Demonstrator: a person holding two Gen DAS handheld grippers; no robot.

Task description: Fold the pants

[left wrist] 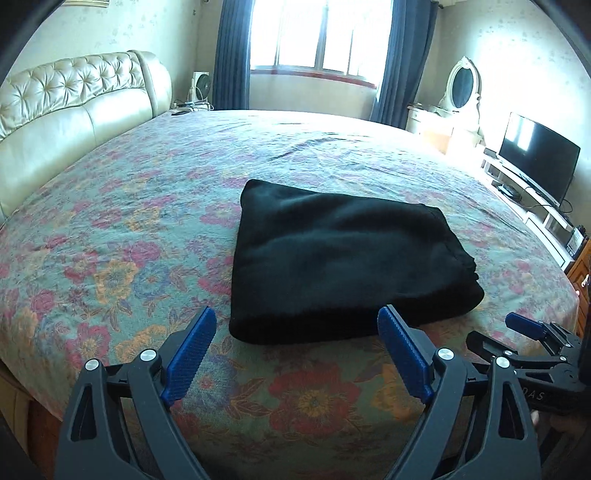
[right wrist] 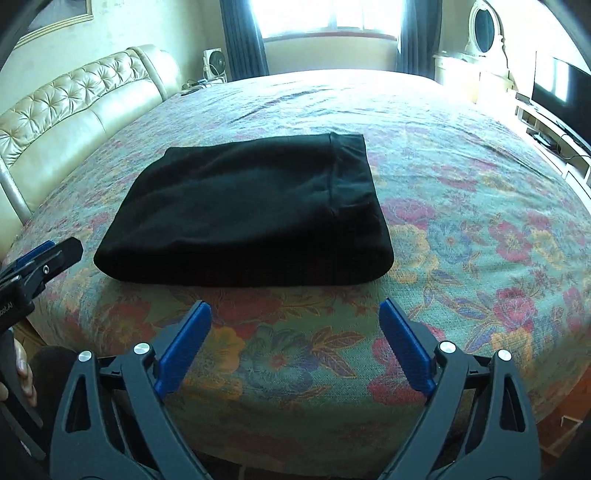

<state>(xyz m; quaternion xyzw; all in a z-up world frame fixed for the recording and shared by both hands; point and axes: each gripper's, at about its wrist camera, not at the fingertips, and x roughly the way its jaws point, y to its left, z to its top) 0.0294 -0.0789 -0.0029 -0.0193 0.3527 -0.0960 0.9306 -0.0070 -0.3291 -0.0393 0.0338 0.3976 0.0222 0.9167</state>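
Both grippers, left gripper (left wrist: 297,325) and right gripper (right wrist: 295,315), hang spread wide and empty near the frame bottom, just short of the black pants (right wrist: 243,214). Pants sit folded mid-frame on the floral bedspread (right wrist: 461,229), so I'd just pat down the thick edge and leave the stack alone.

A wide bed under a floral bedspread of teal, red and orange (left wrist: 122,206) fills the room. At about ten o'clock stands a cream tufted leather headboard (left wrist: 74,96). At twelve o'clock a bright window (left wrist: 317,33) pours daylight in, flanked by dark blue curtains (left wrist: 232,55). A small white fan (left wrist: 201,86) sits near eleven o'clock. At two o'clock is a white vanity with an oval mirror (left wrist: 461,86), and toward three o'clock a black flat-screen television (left wrist: 539,157) rests on a low white stand (left wrist: 546,218). The walls are pale, faintly patterned wallpaper (left wrist: 524,62).
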